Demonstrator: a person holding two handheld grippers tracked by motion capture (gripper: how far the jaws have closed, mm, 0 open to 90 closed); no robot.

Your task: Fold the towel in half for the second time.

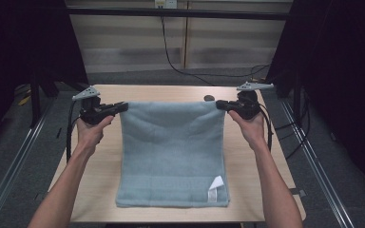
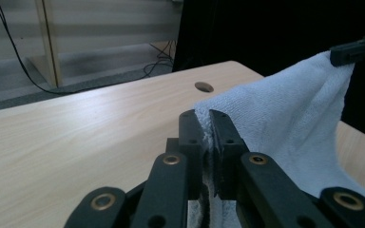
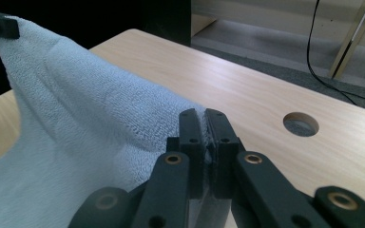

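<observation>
With both sets of fingers (image 2: 202, 137) clamped shut on the towel's (image 1: 171, 152) 2 far corners, I'm mid-fold, needing to carry them toward the near edge of the desk (image 1: 247, 190).

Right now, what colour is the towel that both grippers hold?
The towel is plain light blue, with a small white label near one corner; the high view shows it best.

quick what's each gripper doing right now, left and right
Left gripper: shut on the far left corner of the light blue terry towel.
Right gripper: shut on the towel's far right corner.
</observation>
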